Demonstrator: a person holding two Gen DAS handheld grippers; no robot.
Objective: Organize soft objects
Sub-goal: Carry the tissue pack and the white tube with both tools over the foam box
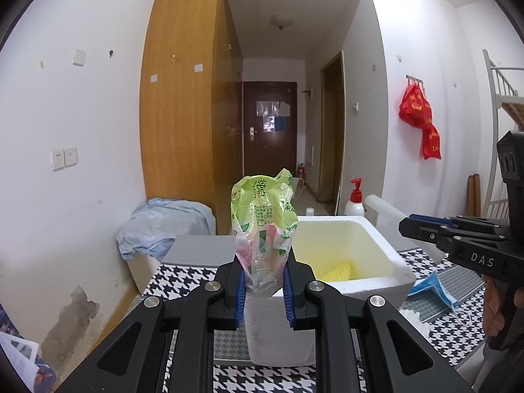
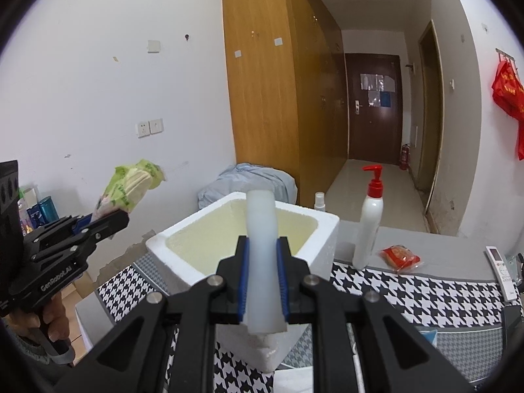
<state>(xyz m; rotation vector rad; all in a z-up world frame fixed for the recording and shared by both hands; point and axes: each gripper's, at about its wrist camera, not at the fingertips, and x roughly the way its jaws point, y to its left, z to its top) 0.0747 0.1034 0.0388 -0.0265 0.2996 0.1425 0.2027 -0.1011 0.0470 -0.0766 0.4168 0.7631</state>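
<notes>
Surface: black-and-white houndstooth cloth, grey border. Foam box: white outside, pale yellow inside. Crumpled packet: light green with pink floral print and clear patches. Foam strip: translucent white. Pump bottle: white, red pump. Small packet: red-orange. Each gripper: black, blue pads. Wardrobe: orange-brown wood.

Both grippers are showing matte black angular frames, with round silver screw heads sitting on the linkage arms and ribbed blue pads lining the insides of the fingers. The left gripper is wearing white "GenRobot.AI" lettering along its side, while the right gripper is showing white letters "DAS" on its flank. A hand is gripping the left one's black handle.
</notes>
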